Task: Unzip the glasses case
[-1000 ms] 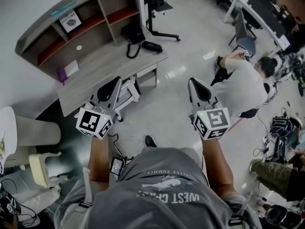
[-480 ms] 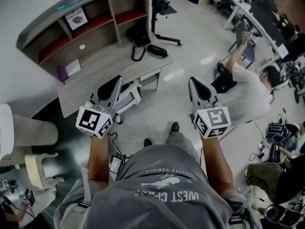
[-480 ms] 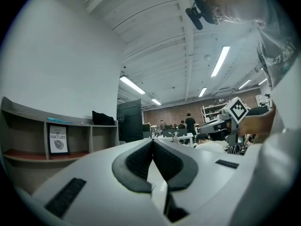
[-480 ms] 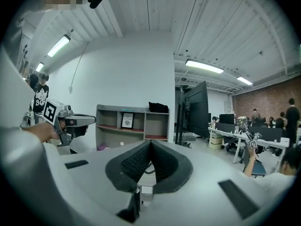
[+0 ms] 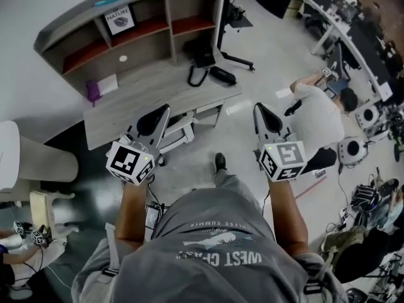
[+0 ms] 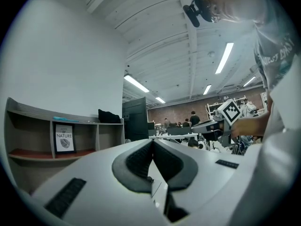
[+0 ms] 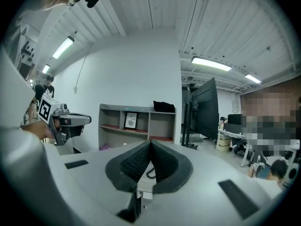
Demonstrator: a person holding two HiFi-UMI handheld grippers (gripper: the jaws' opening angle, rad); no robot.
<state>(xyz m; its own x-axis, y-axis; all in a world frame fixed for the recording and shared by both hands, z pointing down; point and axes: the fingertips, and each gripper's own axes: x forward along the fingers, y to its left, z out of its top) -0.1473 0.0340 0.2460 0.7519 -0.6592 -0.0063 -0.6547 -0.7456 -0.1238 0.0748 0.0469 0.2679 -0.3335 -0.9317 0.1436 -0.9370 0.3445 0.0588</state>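
Both tongs are up in front of the person, held side by side and about level, with nothing in either. The left gripper [image 5: 165, 109] has its jaws pressed together at the tips, and its own view shows the ribbed pads [image 6: 137, 160] meeting in a closed point with nothing between them. It's the same on the right: the right gripper [image 5: 258, 107] is closed tight and empty, its pads [image 7: 133, 162] touching at the tip.

The left marker cube [image 5: 130, 161] and the right marker cube [image 5: 283, 161] sit near the person's forearms, with a grey T-shirt [image 5: 214, 245] filling the bottom of the head view.

The glasses case [image 5: 222, 76], a dark oblong, lies on the far right end of the grey desk [image 5: 126, 103]. It is just right of a black bag [image 5: 201, 50] with a looped strap and well apart from both tongs. Whether its zip is open is too small to tell.

The left gripper hangs over the desk's near edge, and the right one is over open floor to the right of the desk. At the back of the desk stands a shelf unit [image 5: 145, 33] with a framed print [image 5: 119, 19]. Further left on the desktop are a purple object [image 5: 93, 91] and a white sheet [image 5: 108, 84].

Off to the right, a second person [image 5: 315, 115] is down on the floor.
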